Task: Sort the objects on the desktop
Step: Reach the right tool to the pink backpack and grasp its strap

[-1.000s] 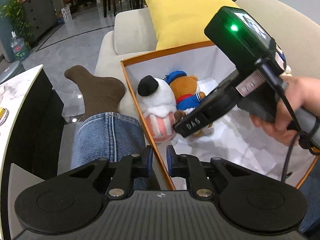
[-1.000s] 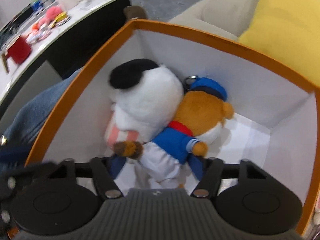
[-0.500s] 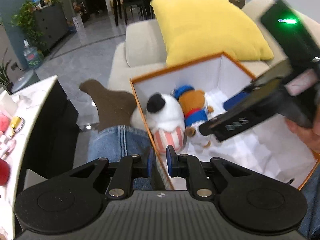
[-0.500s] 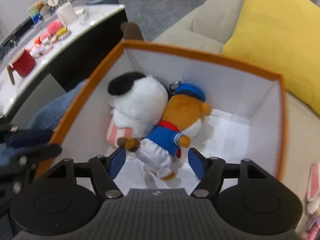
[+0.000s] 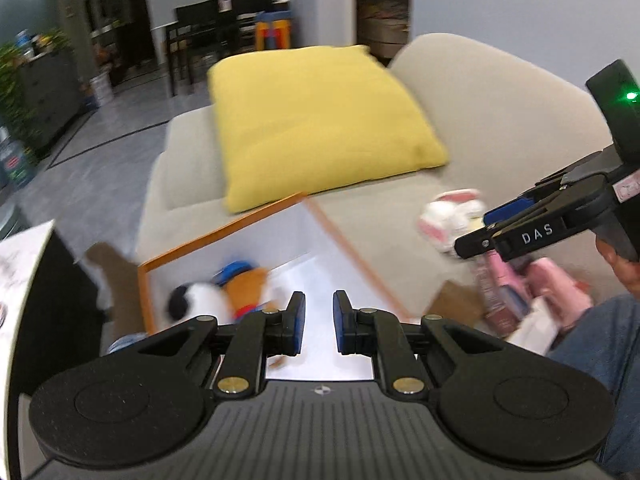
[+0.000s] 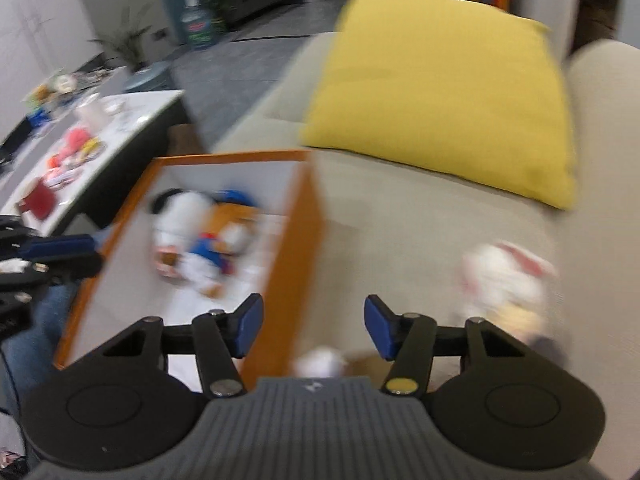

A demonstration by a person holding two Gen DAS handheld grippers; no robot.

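Beige sofa (image 5: pixel 500 128) with yellow cushion (image 5: pixel 316 124) at twelve o'clock, grey tiled floor (image 5: pixel 100 152) at ten, dark dining table (image 5: pixel 216 24) beyond, white-topped bench (image 6: pixel 132 120) at nine

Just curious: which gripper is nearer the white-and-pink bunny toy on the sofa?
Right. The right gripper hangs beside the bunny toy; the left gripper sits over the orange box.

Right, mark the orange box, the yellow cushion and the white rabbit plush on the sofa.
orange box (image 6: pixel 298 240): right wrist view, on its orange side wall.
yellow cushion (image 5: pixel 316 120): left wrist view, middle of its top face.
white rabbit plush (image 6: pixel 500 280): right wrist view, on its blurred white body.
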